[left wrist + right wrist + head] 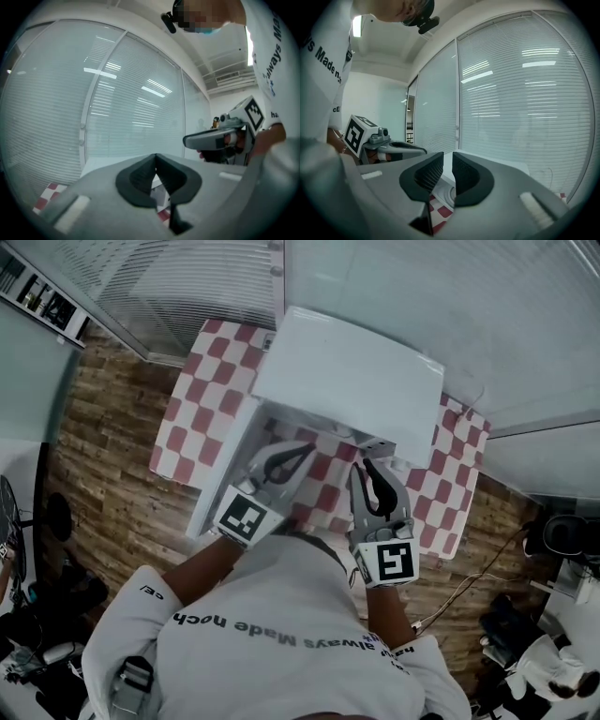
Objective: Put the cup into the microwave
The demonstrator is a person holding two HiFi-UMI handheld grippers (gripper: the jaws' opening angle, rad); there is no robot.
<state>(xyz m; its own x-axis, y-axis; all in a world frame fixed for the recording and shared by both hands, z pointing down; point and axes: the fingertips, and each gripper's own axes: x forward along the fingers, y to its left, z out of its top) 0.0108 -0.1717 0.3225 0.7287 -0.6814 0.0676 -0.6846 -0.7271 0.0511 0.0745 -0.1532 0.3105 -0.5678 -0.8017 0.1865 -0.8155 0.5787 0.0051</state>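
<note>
A white microwave stands on a red-and-white checked table, its door swung open to the left. Both grippers hover in front of the opening. My left gripper is shut, its tips touching with nothing between them. Just right of it, my right gripper shows a narrow gap between its pads and holds nothing. A white round shape lies below the right jaws; I cannot tell whether it is the cup or the turntable. No cup shows plainly in the head view.
Glass walls with white blinds rise right behind the microwave. Wooden floor surrounds the small table. Cables and dark equipment lie on the floor to the right, with more clutter at the lower left.
</note>
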